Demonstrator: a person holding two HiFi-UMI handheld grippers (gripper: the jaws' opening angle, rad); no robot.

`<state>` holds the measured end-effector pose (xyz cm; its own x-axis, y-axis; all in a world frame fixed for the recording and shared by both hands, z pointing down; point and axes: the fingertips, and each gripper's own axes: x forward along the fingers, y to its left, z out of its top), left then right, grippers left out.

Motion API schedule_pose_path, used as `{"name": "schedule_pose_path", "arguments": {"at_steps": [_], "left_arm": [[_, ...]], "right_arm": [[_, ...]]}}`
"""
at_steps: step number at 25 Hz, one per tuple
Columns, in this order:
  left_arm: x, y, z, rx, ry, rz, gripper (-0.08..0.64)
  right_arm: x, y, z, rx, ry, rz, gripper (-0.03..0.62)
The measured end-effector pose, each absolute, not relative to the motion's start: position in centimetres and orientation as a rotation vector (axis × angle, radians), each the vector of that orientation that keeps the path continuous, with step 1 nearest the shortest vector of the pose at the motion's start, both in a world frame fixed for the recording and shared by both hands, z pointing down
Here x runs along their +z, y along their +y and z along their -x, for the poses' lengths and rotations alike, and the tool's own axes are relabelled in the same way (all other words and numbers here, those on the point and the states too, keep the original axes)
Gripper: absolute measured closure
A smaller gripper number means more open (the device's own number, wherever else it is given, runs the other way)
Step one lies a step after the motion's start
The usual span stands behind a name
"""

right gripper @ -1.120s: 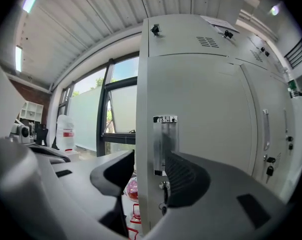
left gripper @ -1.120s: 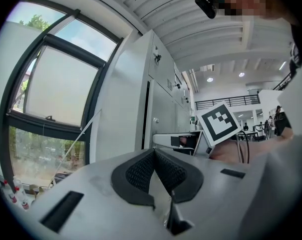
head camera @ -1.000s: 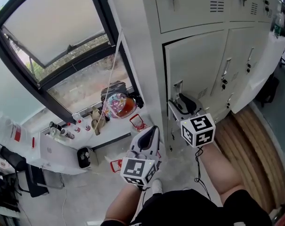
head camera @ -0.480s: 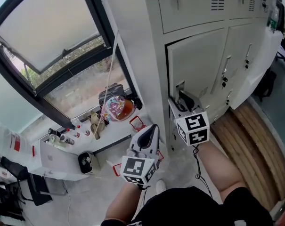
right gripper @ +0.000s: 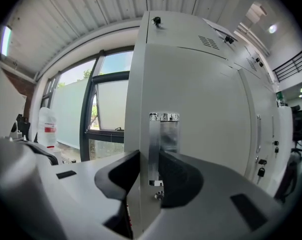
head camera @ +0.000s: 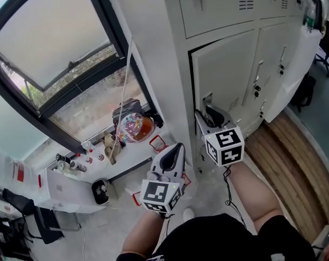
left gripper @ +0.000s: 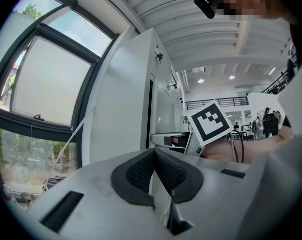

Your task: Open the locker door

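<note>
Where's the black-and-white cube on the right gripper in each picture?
Head view: cube, right of centre, by the locker.
Left gripper view: cube, right of centre, tilted.
Right gripper view: not in it; here the jaws are closing on the handle.
Shared landmark: the window, at the left in all three.
</note>
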<state>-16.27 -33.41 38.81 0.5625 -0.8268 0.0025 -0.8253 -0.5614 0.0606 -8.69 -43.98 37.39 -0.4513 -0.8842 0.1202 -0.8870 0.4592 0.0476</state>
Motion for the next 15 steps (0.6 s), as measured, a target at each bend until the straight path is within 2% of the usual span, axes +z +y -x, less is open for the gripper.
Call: {"name": "schedule_pose_path", "arguments": {"at_steps": [15], "left_arm": [[38.6,-32.1,14.7,-0.067,-1.432,-2.731,0.545]], "right_arm": [[37.4,-41.9,7.3,0.063,-2.652,-1.462,0.428]]}}
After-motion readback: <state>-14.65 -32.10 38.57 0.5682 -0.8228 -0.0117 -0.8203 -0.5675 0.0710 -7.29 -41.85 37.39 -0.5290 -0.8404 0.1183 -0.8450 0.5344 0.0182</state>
